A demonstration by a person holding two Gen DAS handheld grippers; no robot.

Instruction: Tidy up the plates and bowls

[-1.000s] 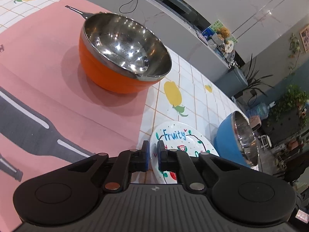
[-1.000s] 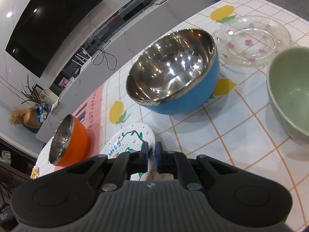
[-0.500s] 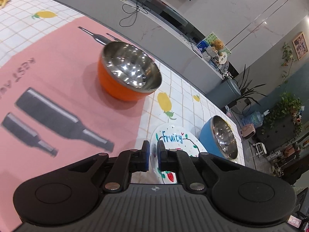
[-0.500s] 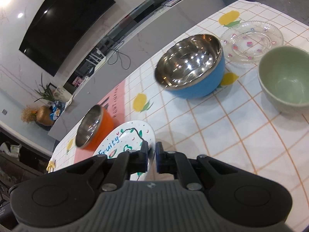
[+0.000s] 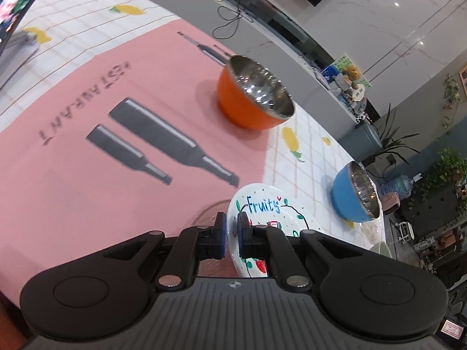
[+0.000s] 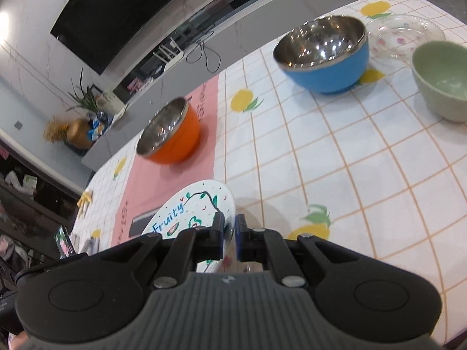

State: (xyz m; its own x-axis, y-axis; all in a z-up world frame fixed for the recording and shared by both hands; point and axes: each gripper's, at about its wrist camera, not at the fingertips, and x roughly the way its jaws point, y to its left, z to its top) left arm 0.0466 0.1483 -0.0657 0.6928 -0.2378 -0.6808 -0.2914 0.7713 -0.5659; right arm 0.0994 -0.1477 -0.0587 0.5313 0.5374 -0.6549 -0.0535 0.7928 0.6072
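My left gripper [image 5: 230, 234] and my right gripper [image 6: 229, 233] are both shut on opposite rims of the white "Fruity" plate [image 5: 273, 214], which also shows in the right wrist view [image 6: 194, 208]. The plate hangs above the table, over the edge of the pink mat [image 5: 87, 93]. An orange steel-lined bowl [image 5: 252, 97] stands on the mat. A blue steel-lined bowl [image 6: 324, 55] stands on the checked cloth, with a clear glass plate [image 6: 404, 33] and a green bowl [image 6: 442, 78] beyond it.
A checked tablecloth with lemon prints [image 6: 335, 151] covers the table. A phone or tablet on a stand [image 5: 14, 20] is at the far left. A grey counter [image 5: 262, 20] runs behind the table.
Both grippers have lifted the Fruity plate well above the table and drawn back; the bowls look smaller and farther away, and the plate now hangs over the pink mat's edge.
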